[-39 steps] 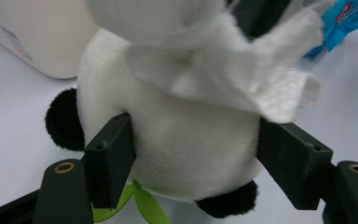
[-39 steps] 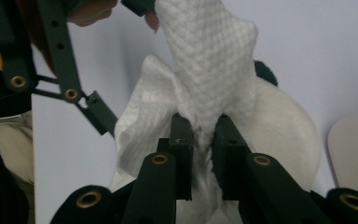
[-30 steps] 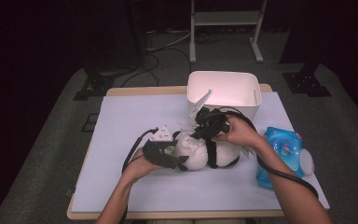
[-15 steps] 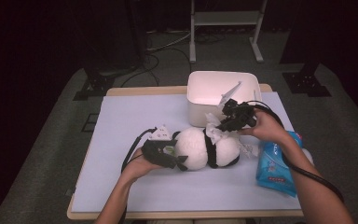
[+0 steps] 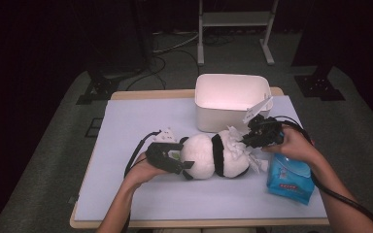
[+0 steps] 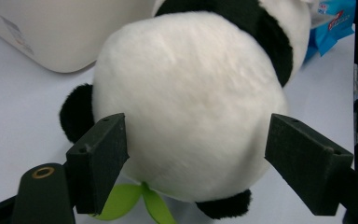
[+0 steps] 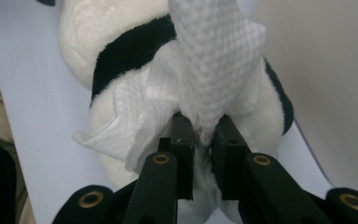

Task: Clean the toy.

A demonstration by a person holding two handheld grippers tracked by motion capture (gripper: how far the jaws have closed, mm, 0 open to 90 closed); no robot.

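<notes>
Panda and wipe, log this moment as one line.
left tool: just opening, panda between jaws | right tool: shut on wipe over panda | bin behind

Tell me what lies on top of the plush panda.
A white wet wipe drapes over the plush panda, pinched by the right hand-held gripper. The fur beneath the wipe is covered.

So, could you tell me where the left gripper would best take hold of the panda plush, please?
Probably across the round white head, coming level from the head end, where the left gripper already sits with a jaw either side. The panda plush lies on its side, so the ball-shaped head offers soft, squeezable flanks, clear of the wet wipe the right gripper pinches.
</notes>
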